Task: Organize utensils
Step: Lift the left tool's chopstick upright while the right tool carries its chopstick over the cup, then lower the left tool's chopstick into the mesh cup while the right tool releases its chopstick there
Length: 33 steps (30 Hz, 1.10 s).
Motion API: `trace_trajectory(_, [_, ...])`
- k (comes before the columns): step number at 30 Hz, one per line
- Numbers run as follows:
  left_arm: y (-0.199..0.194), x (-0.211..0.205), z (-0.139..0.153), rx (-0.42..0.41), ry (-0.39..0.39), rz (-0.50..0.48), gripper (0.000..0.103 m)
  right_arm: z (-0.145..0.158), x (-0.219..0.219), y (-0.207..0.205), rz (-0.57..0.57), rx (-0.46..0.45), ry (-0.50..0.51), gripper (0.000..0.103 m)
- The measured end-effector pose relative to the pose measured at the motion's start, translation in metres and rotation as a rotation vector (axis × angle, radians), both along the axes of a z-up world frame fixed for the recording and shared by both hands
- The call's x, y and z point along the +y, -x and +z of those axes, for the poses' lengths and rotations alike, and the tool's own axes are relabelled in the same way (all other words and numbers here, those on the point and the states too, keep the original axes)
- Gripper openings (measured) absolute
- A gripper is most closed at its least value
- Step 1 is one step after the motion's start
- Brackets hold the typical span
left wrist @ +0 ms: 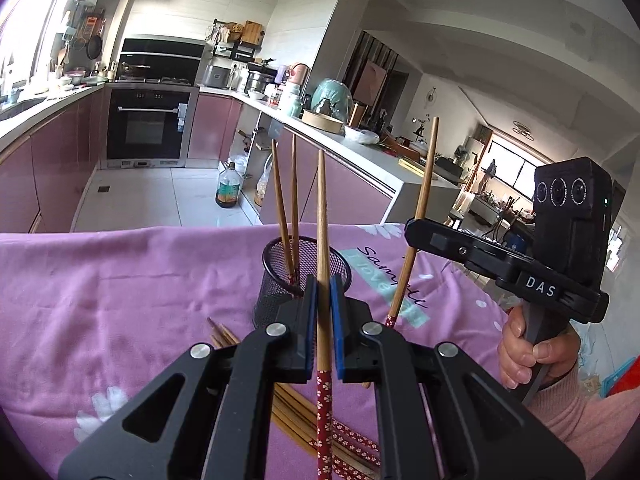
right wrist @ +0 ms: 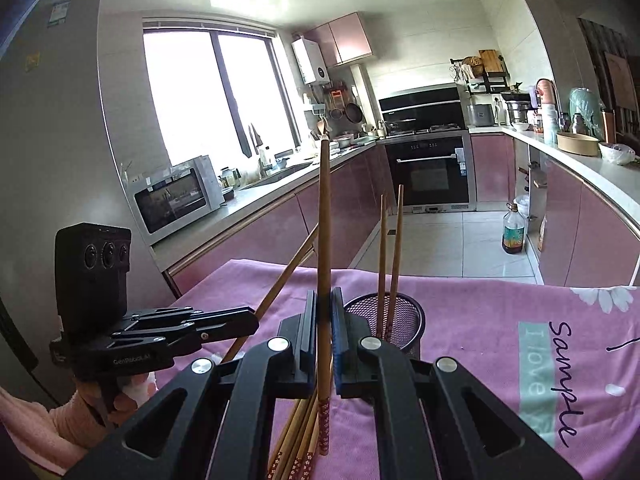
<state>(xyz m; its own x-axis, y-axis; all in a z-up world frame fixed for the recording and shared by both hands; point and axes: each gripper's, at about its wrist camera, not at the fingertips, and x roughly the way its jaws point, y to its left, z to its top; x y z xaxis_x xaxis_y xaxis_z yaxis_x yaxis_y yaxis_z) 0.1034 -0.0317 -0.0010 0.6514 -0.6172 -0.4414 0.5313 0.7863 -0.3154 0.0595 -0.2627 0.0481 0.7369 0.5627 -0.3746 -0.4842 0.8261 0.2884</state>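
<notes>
My left gripper is shut on a wooden chopstick with a red flowered end, held upright just in front of the black mesh cup. Two chopsticks stand in the cup. My right gripper is shut on another chopstick, also upright, left of the cup. In the left wrist view the right gripper holds its chopstick to the right of the cup. Several more chopsticks lie on the cloth below my grippers; they also show in the right wrist view.
A purple flowered cloth covers the table. Beyond its far edge lie the kitchen floor, an oil bottle, pink cabinets, an oven and a cluttered counter. A microwave stands on the left counter.
</notes>
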Motion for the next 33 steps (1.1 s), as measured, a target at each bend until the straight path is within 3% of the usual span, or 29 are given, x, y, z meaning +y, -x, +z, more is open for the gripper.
trace_trajectory(15, [-0.046,-0.023,0.034,-0.147,0.04,0.094,0.008,0.027,-0.016,-0.025,-0.051,-0.075,-0.04,0.005])
trace_trajectory(25, [-0.088,-0.054,0.029,-0.173,0.066,0.2,0.008,0.038,-0.019,-0.054,-0.09,-0.12,-0.016,0.005])
trace_trajectory(33, [-0.106,-0.079,0.012,-0.181,0.036,0.28,0.008,0.016,-0.014,-0.076,-0.098,-0.077,0.007,0.005])
